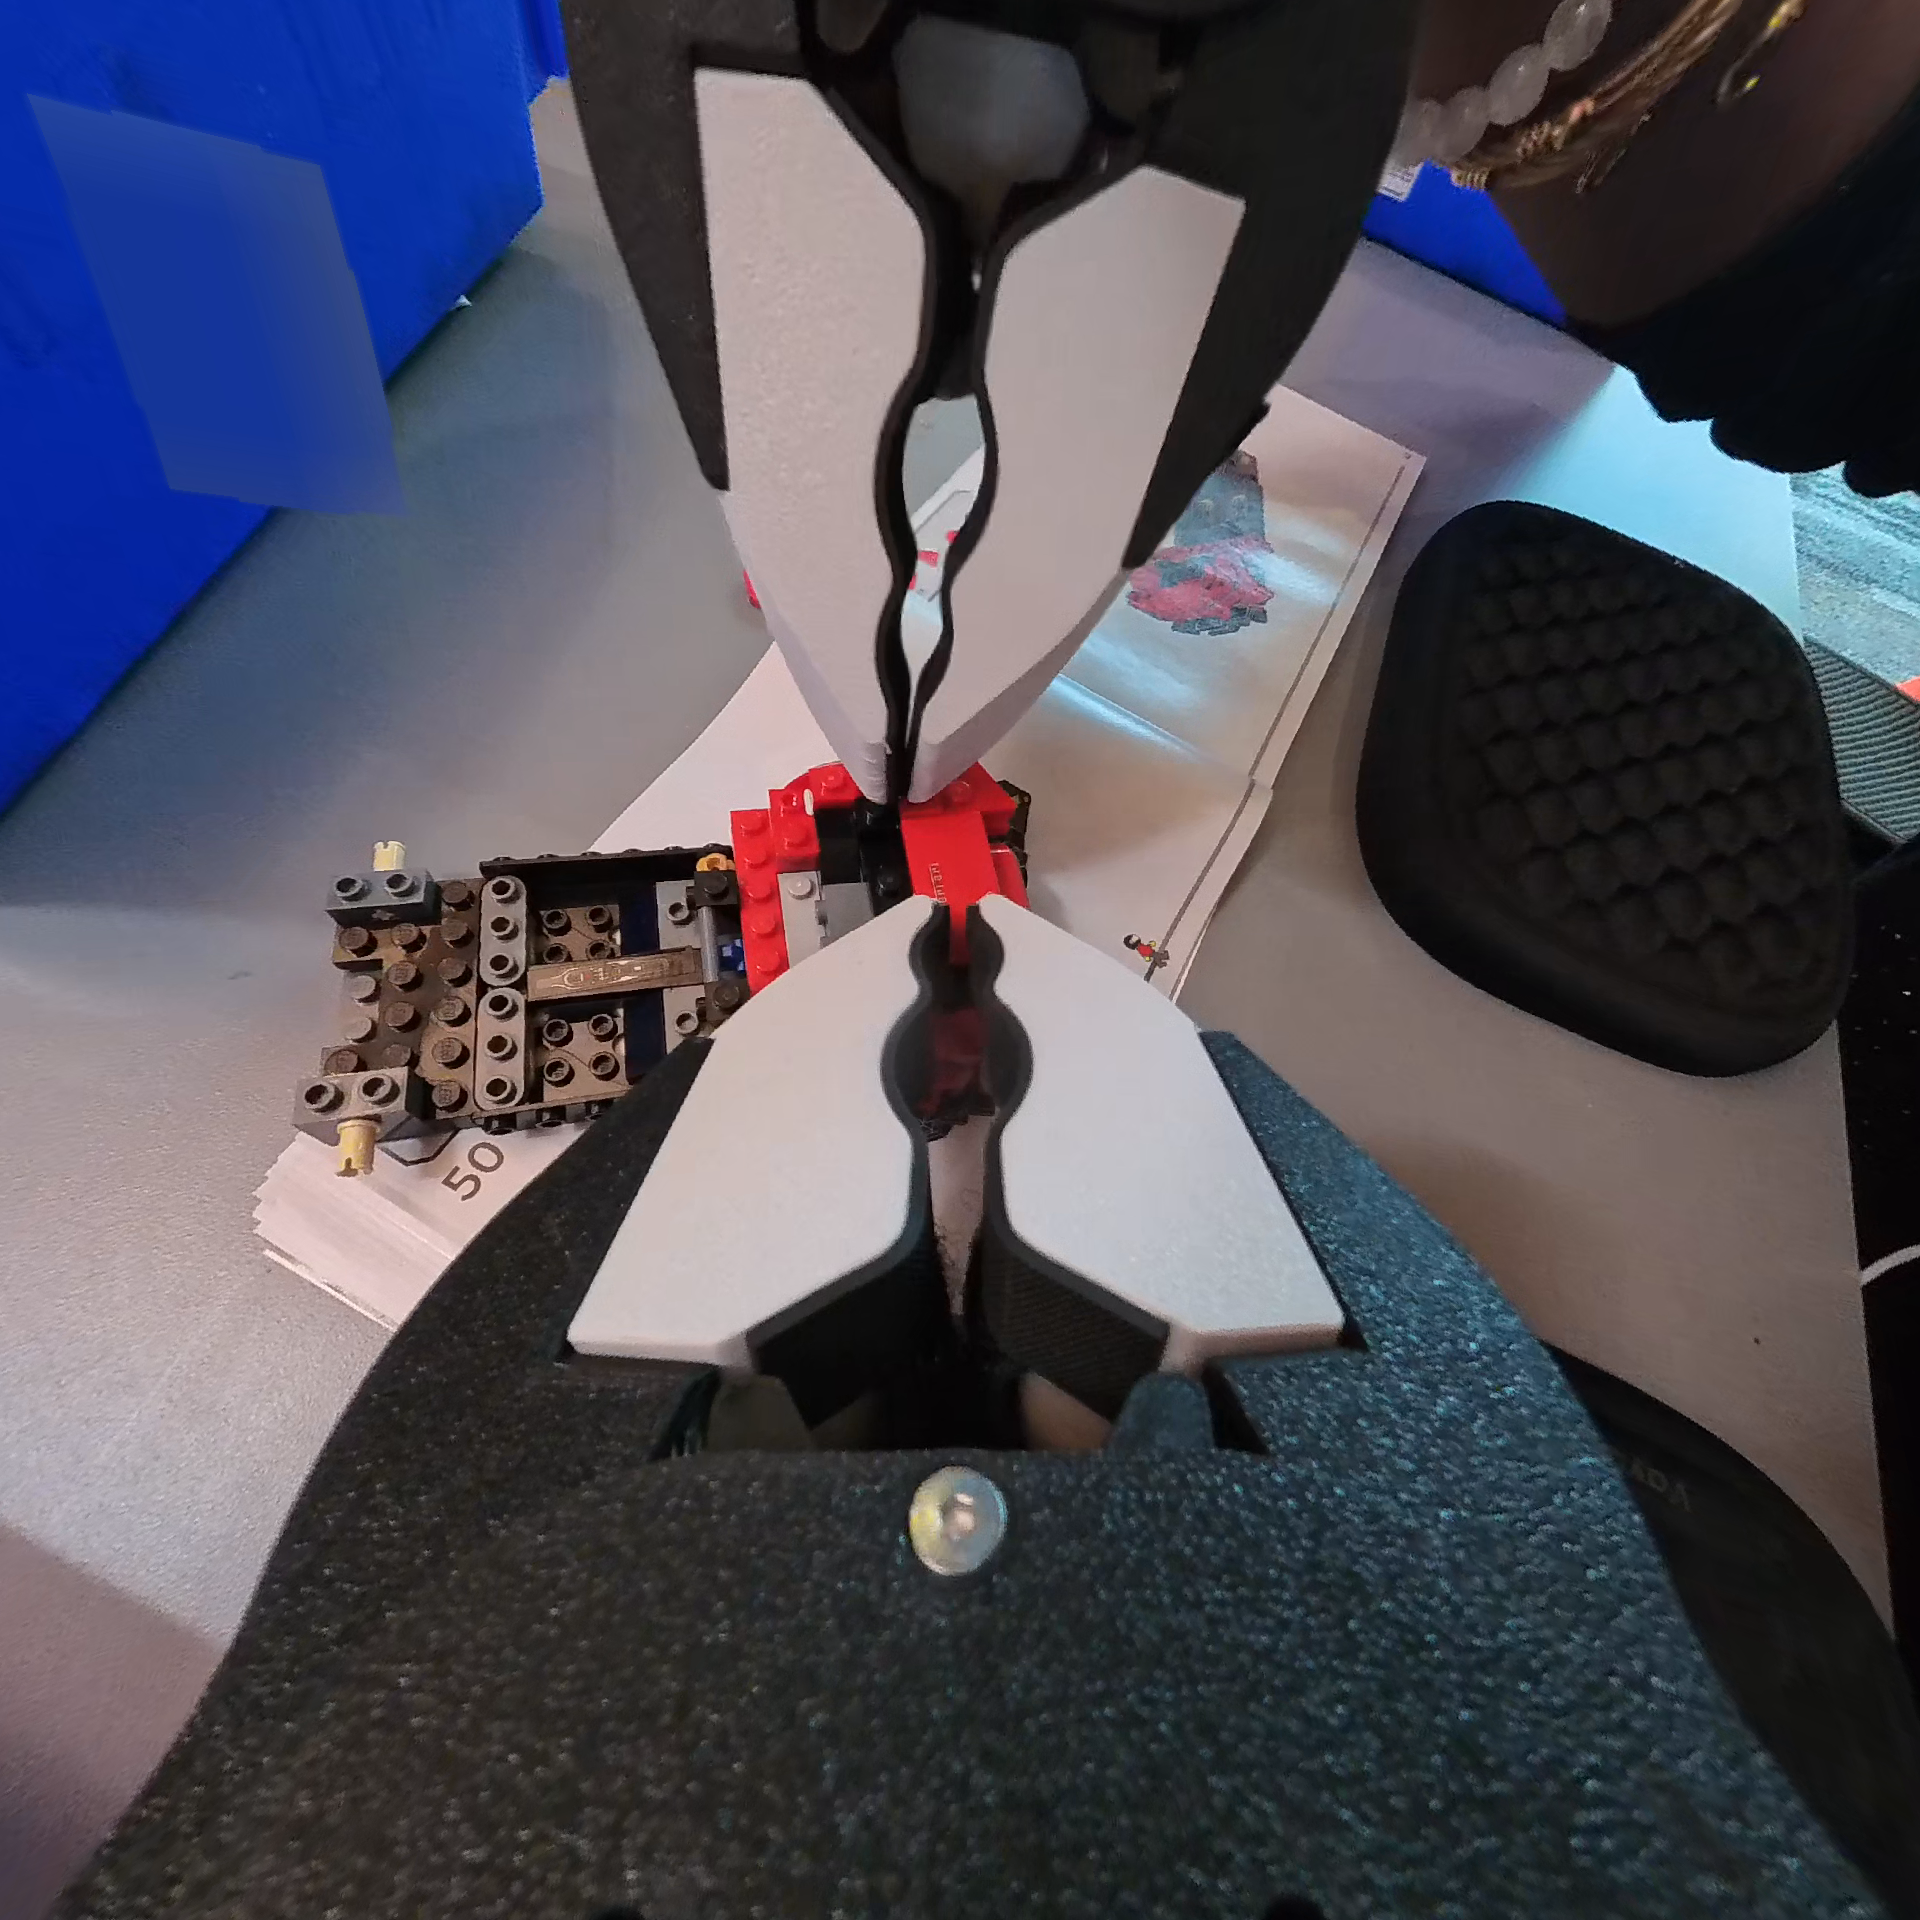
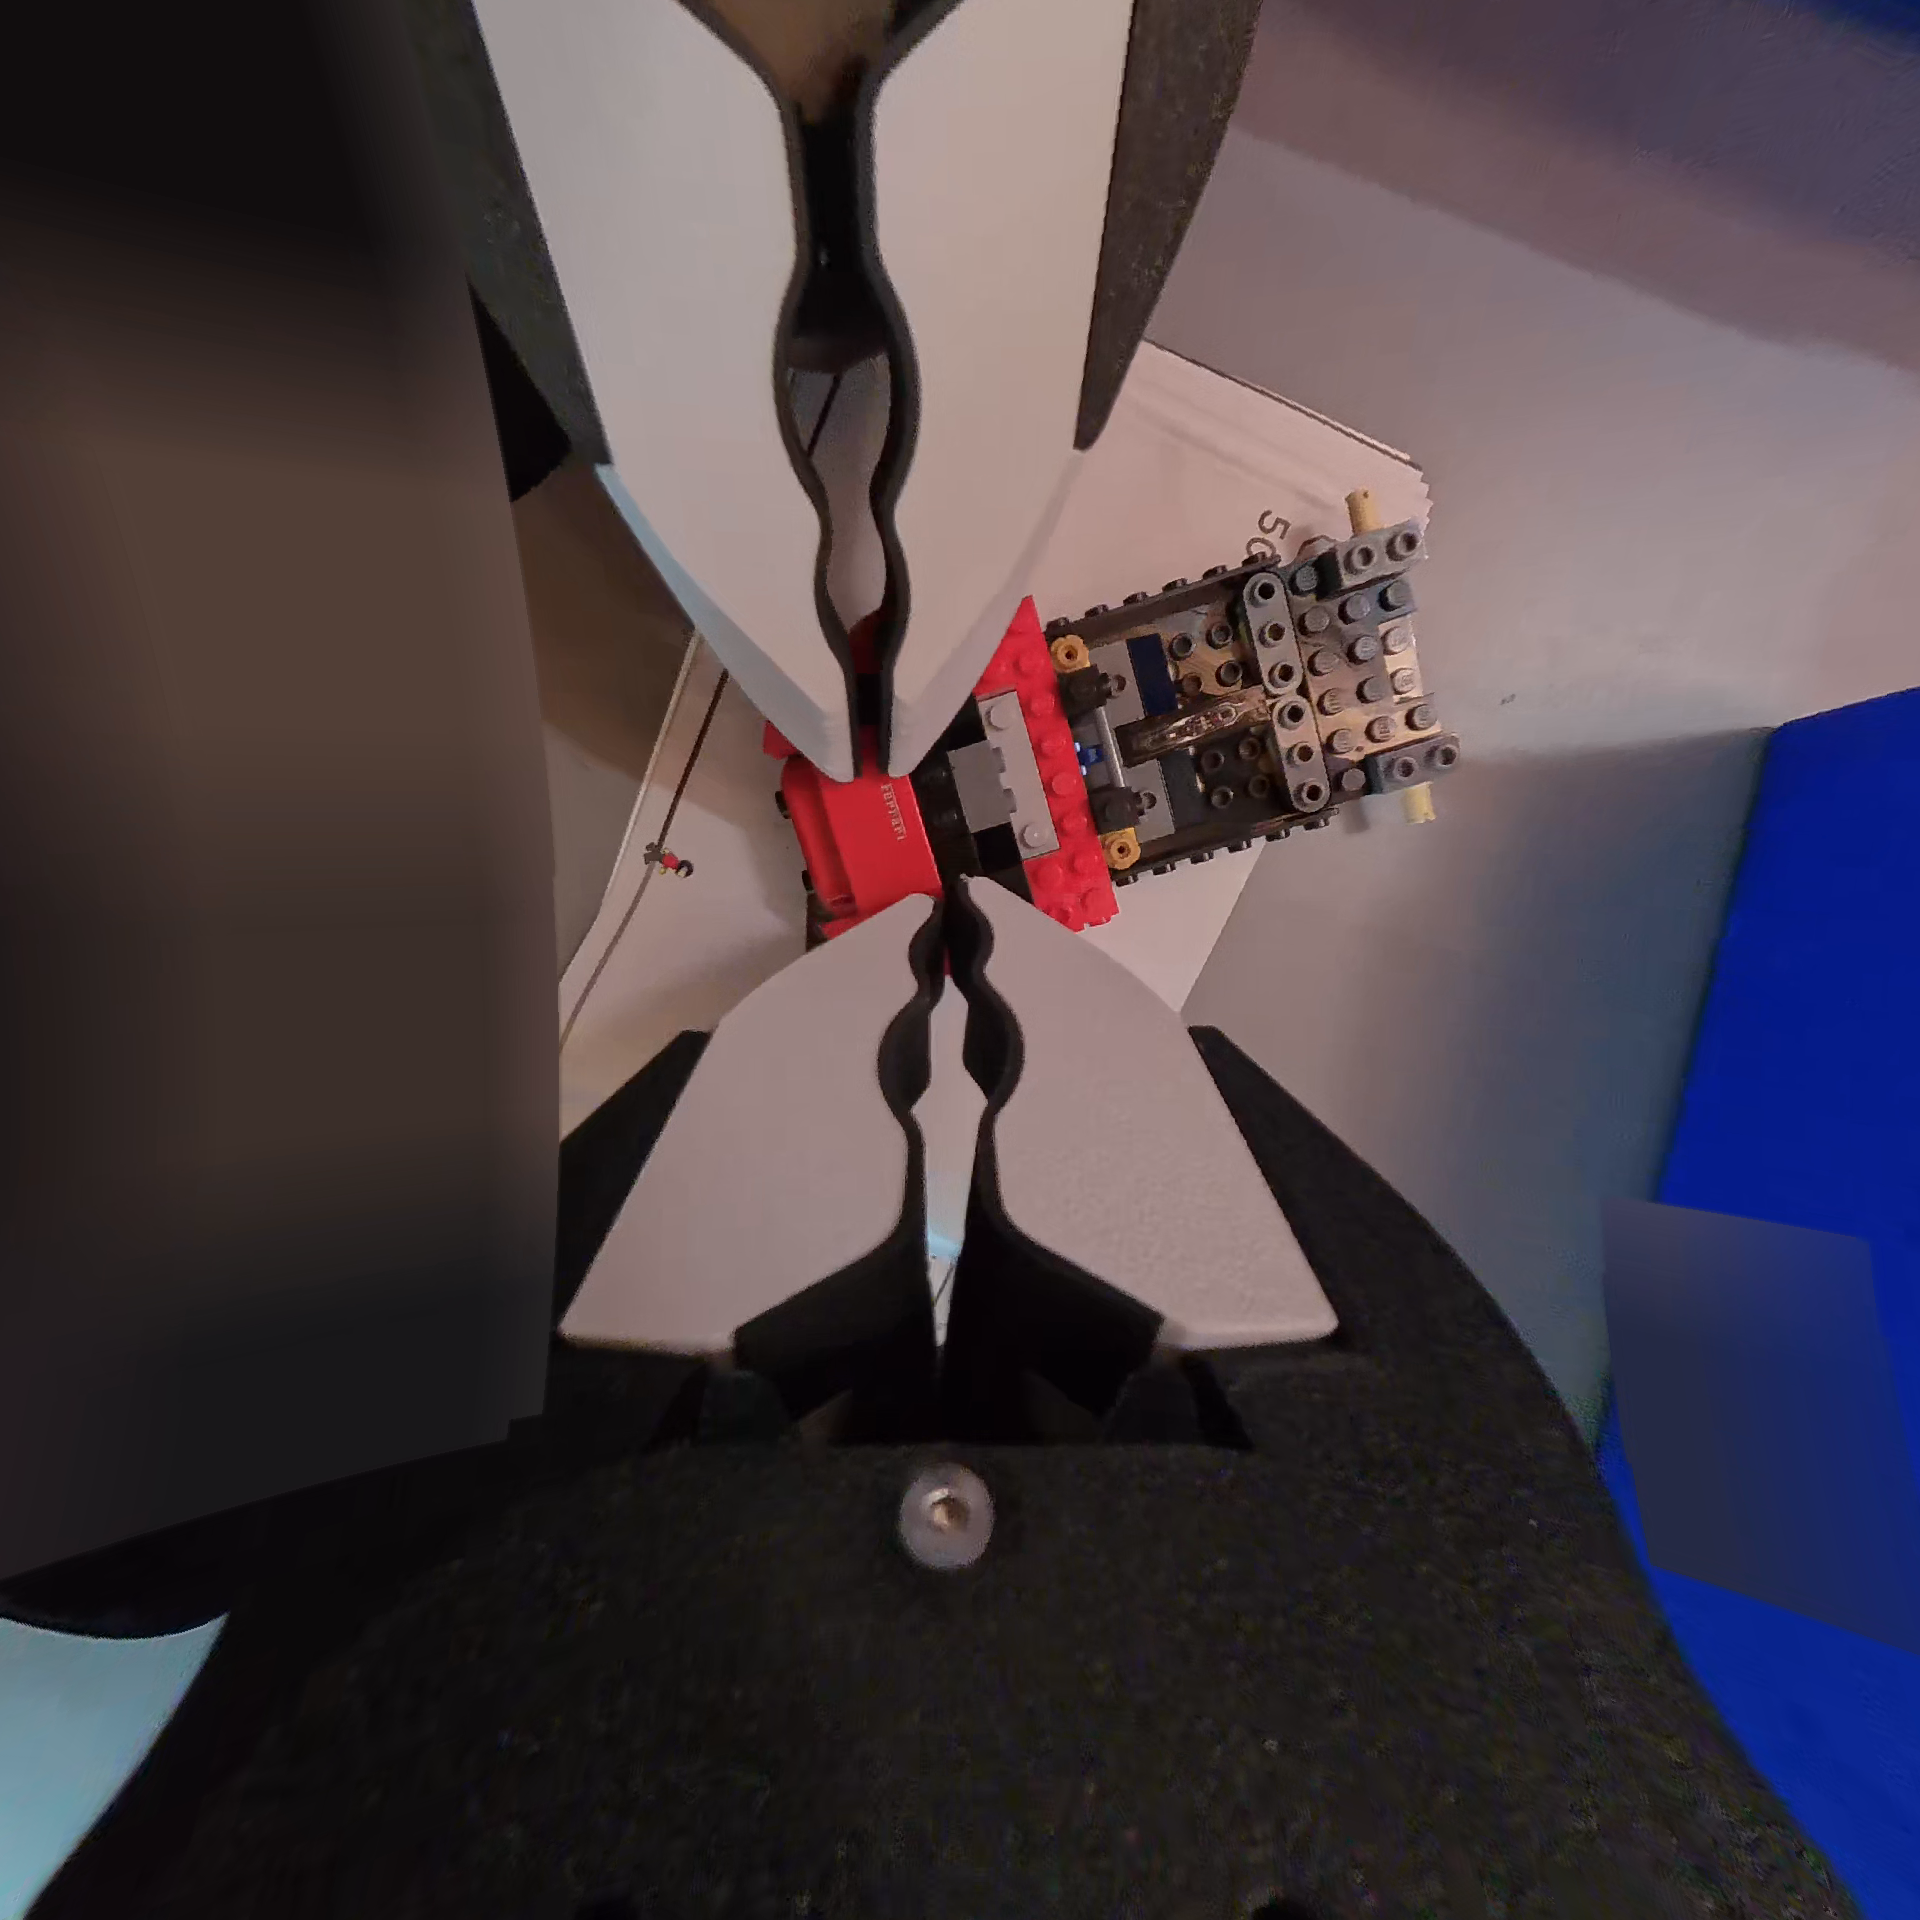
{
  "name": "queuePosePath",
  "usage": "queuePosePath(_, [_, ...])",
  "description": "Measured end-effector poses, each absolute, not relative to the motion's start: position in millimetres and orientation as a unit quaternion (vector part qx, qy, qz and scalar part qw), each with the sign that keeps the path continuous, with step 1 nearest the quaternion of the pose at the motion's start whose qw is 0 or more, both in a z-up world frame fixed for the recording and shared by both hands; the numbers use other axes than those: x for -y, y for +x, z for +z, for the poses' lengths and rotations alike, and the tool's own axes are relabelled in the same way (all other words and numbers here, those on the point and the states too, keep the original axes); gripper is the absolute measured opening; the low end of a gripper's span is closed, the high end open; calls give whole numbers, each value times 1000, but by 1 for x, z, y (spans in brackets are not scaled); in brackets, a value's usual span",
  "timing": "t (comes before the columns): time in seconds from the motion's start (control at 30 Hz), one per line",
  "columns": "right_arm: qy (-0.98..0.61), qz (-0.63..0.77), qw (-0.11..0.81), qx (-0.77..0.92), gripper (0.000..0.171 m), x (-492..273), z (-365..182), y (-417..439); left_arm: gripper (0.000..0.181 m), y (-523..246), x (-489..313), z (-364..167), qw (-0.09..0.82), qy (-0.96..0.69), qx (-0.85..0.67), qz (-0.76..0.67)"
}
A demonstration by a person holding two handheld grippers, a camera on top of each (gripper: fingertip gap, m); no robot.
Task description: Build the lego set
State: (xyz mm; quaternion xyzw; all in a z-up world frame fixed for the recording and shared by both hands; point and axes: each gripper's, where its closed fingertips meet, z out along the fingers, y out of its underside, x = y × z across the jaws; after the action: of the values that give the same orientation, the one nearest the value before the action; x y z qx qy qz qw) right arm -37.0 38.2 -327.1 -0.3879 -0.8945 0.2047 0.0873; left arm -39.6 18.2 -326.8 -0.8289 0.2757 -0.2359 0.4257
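The part-built lego car [image 1: 665, 966] lies on the instruction booklet [image 1: 1226, 665] on the table [image 1: 520, 644], long axis crosswise to both clenched grippers: the left gripper [image 1: 948, 912] and right gripper [image 1: 900, 777] meet tip-to-tip across its red front section [image 1: 935, 852], equally near.

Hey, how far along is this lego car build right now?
Done: the dark chassis is assembled and red bodywork covers one end. In hand: the left gripper and right gripper, both nearly shut, pinch that red section from opposite sides over the booklet. Left: bare studs, wheel-less axle pins.
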Motion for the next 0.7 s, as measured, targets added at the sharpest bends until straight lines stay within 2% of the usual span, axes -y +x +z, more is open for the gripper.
queuePosePath(0.27, [-388, 178, 122, 896, 0, -38, -328, -36, 1, -39, -19, -327, 427, -829, -274, -235])
queuePosePath(0.7, [-412, 164, 122, 888, 1, -39, -330, -35, 0, -39, -19, -327, 428, -829, -273, -234])
